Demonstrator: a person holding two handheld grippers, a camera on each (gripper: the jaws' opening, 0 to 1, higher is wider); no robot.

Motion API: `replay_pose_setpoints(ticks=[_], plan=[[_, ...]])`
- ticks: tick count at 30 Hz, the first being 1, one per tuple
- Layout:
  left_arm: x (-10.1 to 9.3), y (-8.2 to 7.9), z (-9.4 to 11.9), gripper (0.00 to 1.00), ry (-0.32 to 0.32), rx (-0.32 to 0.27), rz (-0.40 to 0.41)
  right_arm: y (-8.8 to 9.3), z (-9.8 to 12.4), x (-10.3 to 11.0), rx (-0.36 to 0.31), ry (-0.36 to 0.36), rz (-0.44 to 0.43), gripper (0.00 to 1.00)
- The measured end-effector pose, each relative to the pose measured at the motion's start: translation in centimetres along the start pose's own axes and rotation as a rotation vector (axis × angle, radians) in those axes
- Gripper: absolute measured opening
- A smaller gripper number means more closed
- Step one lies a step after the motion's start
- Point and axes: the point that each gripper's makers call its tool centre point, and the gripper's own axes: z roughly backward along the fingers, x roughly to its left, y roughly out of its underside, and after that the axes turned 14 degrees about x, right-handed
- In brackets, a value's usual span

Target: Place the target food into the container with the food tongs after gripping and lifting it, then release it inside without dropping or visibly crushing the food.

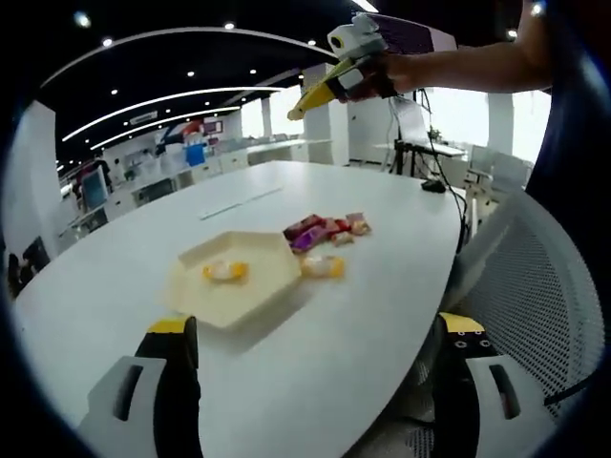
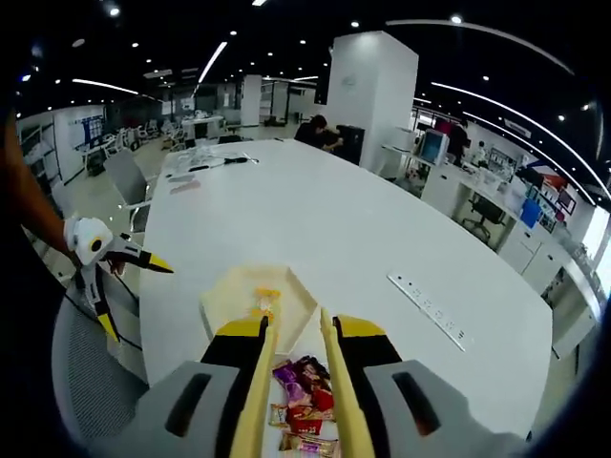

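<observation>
Open-plan office space stretches behind our work: dark ceiling with spotlights and curved light strips, a white pillar (image 2: 374, 95), rows of desks, and a big rounded white counter (image 2: 325, 229) that carries everything.

From the left gripper view, our left gripper (image 1: 315, 367) hangs low over the near edge of the counter, its two black, yellow-tipped jaws spread wide with nothing between them. Just ahead of it sits the container (image 1: 234, 279), a shallow, pale cream hexagonal tray. One food piece (image 1: 225, 272), yellowish in a clear wrapper, already lies inside it. Another similar yellow-wrapped piece (image 1: 324, 266) lies on the counter touching or just beside the tray's far right edge. Beyond that is a small heap of wrapped snacks (image 1: 326, 229) in red, purple and pink wrappers. A grey mesh chair (image 1: 535, 296) stands to the right of the counter.

High above and beyond the heap, our right gripper (image 1: 358, 57) is held up in the air by a hand, gripping the yellow food tongs (image 1: 315, 93), which point down toward the counter.

In the right gripper view, the right gripper (image 2: 296, 348) has its jaws pressed in on the tongs' two arms, which run forward nearly parallel with a narrow gap. We see no food between the tong tips. Below them lie the snack heap and, further ahead, the tray.
</observation>
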Motion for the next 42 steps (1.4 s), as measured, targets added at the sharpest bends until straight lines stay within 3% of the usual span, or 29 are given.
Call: replay_pose_setpoints(ticks=[31,42], plan=[[0.2,0.2,-0.1,1.00,-0.010,0.007,0.014,4.0,-4.0,3.7,0.003,-0.016,-0.049,0.26],[0.3,0.4,-0.2,1.00,-0.013,0.017,0.014,4.2,-4.9,4.7,-0.003,-0.037,-0.047,0.27]])
